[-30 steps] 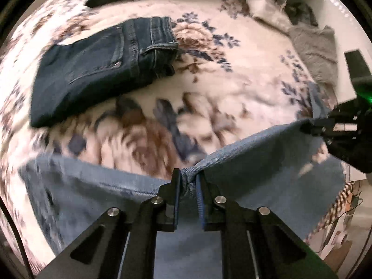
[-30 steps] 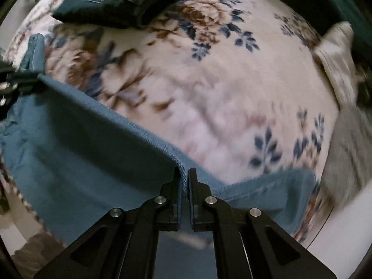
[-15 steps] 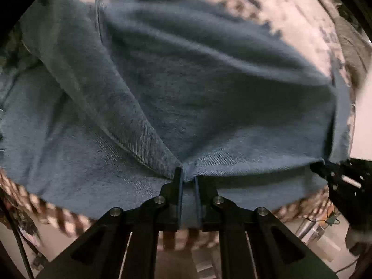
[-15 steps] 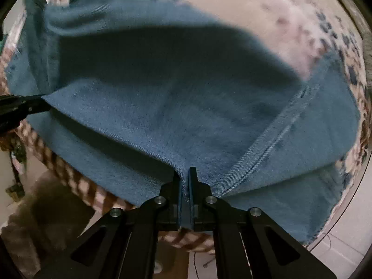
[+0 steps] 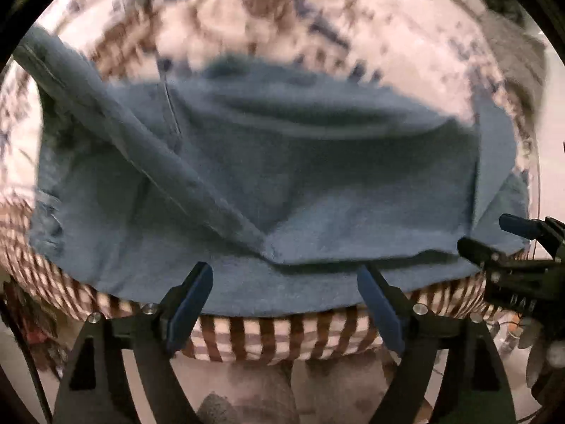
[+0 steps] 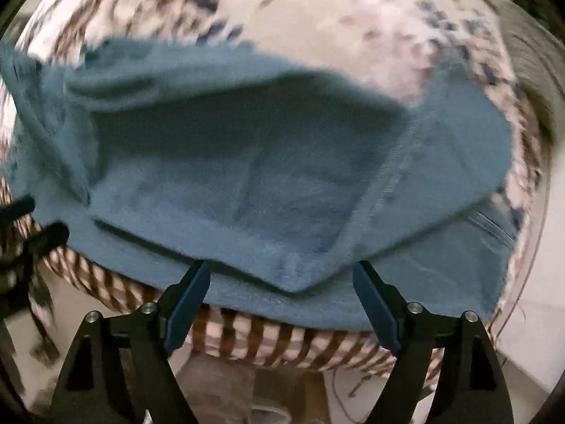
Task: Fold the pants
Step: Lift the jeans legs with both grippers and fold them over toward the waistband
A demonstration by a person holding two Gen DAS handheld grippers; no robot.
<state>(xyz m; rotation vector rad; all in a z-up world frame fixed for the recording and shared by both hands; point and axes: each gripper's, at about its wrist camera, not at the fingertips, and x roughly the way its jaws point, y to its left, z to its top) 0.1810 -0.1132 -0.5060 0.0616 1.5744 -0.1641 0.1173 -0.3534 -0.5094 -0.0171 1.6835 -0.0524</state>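
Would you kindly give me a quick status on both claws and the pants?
Left claw open, empty. Right claw open, empty. Light blue pants folded over on floral bedspread, near edge. Nothing in the way.

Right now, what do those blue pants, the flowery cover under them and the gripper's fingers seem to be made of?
The blue pants look like denim: matte woven cloth with a raised stitched seam. The flowery cover seems a soft printed fabric, though blur hides its weave. On the right gripper, the fingers look like hard black plastic or metal with screws, faced with blue pads, possibly rubber.
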